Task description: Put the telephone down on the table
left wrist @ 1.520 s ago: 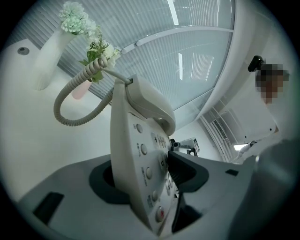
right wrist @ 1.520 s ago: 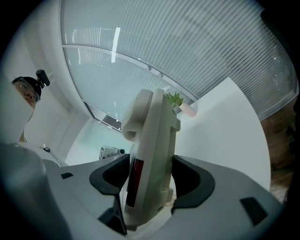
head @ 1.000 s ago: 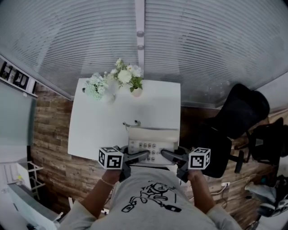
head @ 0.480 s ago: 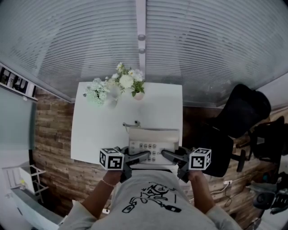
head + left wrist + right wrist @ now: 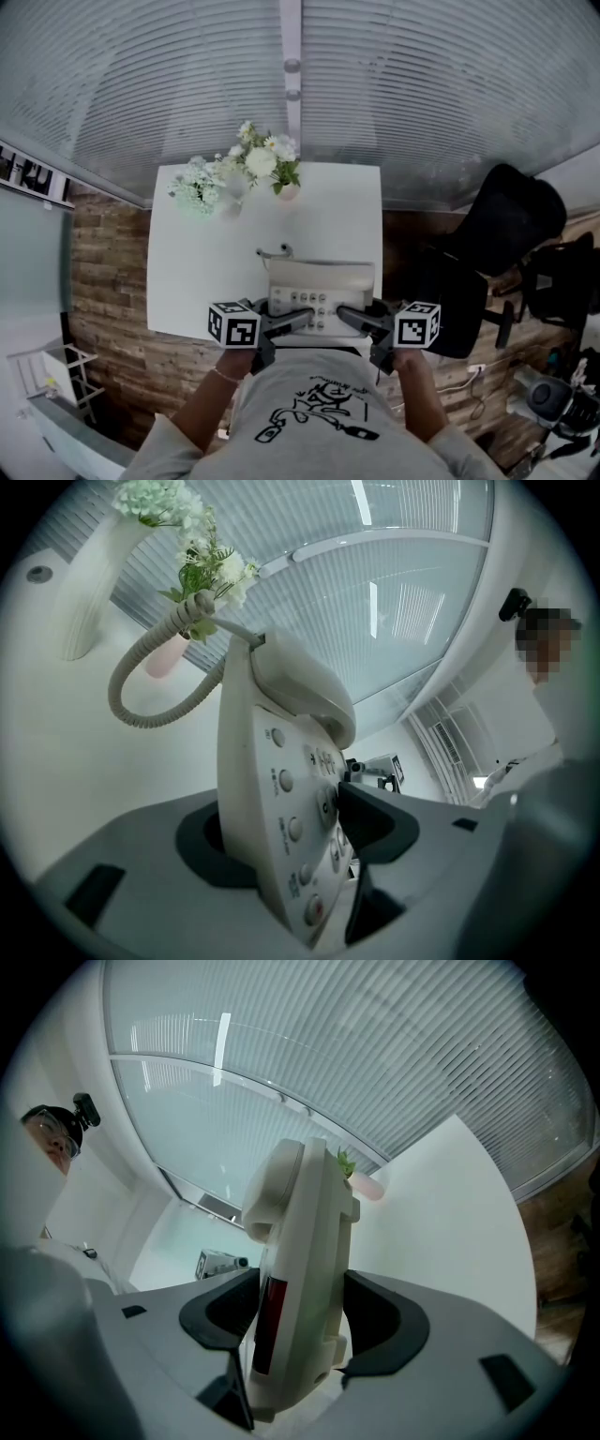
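One cream push-button telephone (image 5: 322,284) (handset cradled), left claw (image 5: 307,320) opening around it, right claw (image 5: 342,317) clamped on it

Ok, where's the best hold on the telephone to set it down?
Probably by its side edges, coming in from left and right: the telephone is a wide, flat body, the handset lies across its far end, and the cord trails beyond.

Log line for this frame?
left gripper: on phone, fingers opening | right gripper: on phone | phone: at table near edge | set down: unclear
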{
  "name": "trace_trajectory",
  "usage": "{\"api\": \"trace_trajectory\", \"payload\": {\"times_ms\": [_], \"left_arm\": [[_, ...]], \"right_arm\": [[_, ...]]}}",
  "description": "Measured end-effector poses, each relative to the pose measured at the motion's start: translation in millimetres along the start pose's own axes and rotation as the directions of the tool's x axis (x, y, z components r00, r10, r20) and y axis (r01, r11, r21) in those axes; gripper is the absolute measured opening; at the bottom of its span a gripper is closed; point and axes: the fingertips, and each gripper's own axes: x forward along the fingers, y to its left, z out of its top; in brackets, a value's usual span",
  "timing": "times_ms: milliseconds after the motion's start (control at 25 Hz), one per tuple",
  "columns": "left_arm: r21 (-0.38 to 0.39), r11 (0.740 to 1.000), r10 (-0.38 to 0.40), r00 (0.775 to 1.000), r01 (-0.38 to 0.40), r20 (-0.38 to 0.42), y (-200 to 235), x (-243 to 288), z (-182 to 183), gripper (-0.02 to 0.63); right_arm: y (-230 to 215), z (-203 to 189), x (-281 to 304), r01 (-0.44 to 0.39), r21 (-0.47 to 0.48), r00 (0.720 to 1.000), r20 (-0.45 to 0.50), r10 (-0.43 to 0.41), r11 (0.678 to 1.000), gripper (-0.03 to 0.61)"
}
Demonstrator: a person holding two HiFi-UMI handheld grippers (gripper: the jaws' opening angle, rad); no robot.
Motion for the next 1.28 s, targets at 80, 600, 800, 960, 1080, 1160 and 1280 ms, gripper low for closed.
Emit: {"api": "trace_trajectory", "payload": {"times_ms": [80,600,800,960,1080,1160,1280], "left_arm": [[-0.007,1.0,0.001,1.0,-0.001,-0.004,3,1,-1,0.261],[-0.036,0.998,0.059,0.998,-0.06,-0.022,41,12,-12,0.294],[-0.04,0.996,0.075,0.996,-0.077,-0.038,56,17,-16,0.302],[-0.044,0.995,0.086,0.995,-0.089,-0.056,68,22,-20,0.307],[-0.043,0.994,0.098,0.993,-0.101,-0.07,78,25,-25,0.311],[-0.045,0.993,0.106,0.991,-0.11,-0.077,85,28,-28,0.318],[-0.043,0.991,0.126,0.988,-0.13,-0.084,96,31,-33,0.328]], "right_arm": [[-3,-1,0,0.006,0.002,1.0,-0.002,-0.006,1.0,0.295],[-34,-9,17,0.022,0.032,0.999,-0.024,-0.022,0.999,0.295],[-49,-13,22,0.029,0.053,0.999,-0.026,-0.027,0.998,0.295],[-60,-17,26,0.035,0.067,0.999,-0.031,-0.033,0.997,0.295],[-70,-23,29,0.041,0.087,0.999,-0.033,-0.038,0.995,0.295],[-77,-26,30,0.047,0.096,0.998,-0.038,-0.044,0.994,0.295],[-87,-30,34,0.053,0.115,0.998,-0.042,-0.048,0.992,0.293]]}}
